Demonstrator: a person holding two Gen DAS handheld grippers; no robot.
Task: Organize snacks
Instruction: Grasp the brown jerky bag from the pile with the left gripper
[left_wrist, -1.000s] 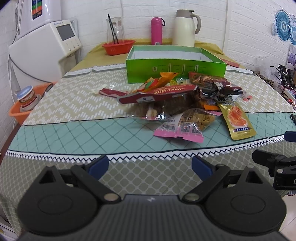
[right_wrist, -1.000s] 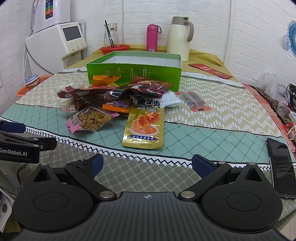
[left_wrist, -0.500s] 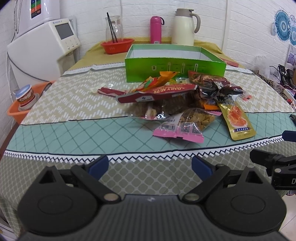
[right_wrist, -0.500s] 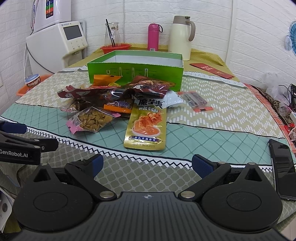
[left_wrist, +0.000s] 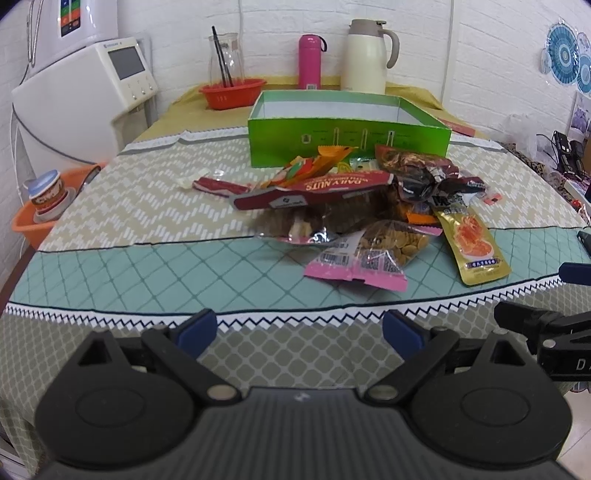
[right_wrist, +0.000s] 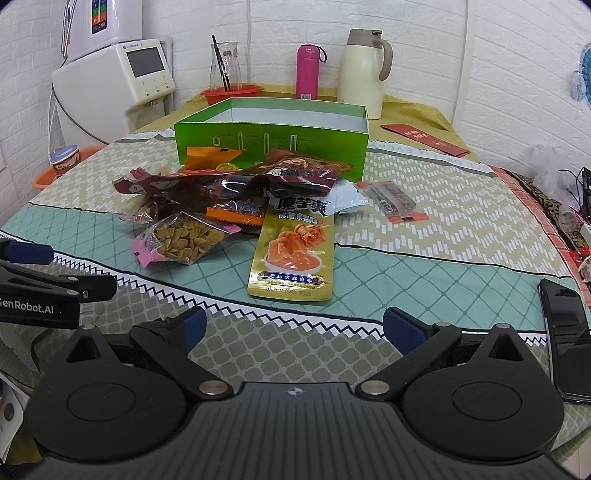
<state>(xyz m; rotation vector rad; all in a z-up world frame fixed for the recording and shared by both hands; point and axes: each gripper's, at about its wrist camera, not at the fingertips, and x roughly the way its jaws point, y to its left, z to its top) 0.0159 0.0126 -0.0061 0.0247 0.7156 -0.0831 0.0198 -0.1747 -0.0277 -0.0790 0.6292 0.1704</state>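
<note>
A pile of snack packets lies mid-table before an open green box (left_wrist: 349, 147) (right_wrist: 271, 142). It holds a red Daily Nuts bag (left_wrist: 314, 190), a pink-edged bag of seeds (left_wrist: 373, 254) (right_wrist: 183, 240), a gold pouch (left_wrist: 472, 243) (right_wrist: 293, 254) and dark wrapped snacks (right_wrist: 280, 182). A small red packet (right_wrist: 395, 201) lies apart to the right. My left gripper (left_wrist: 299, 328) and right gripper (right_wrist: 293, 326) are both open and empty, near the table's front edge, short of the pile.
A black phone (right_wrist: 567, 336) lies at the right front edge. A cream jug (right_wrist: 364, 72), pink bottle (right_wrist: 308, 70), glass carafe in a red basket (right_wrist: 227, 83) stand behind the box. A water dispenser (left_wrist: 85, 99) and orange basin (left_wrist: 48, 214) are at left.
Both grippers have moved slightly forward toward the pile; the snacks look a little nearer. Nothing was grasped or moved.
</note>
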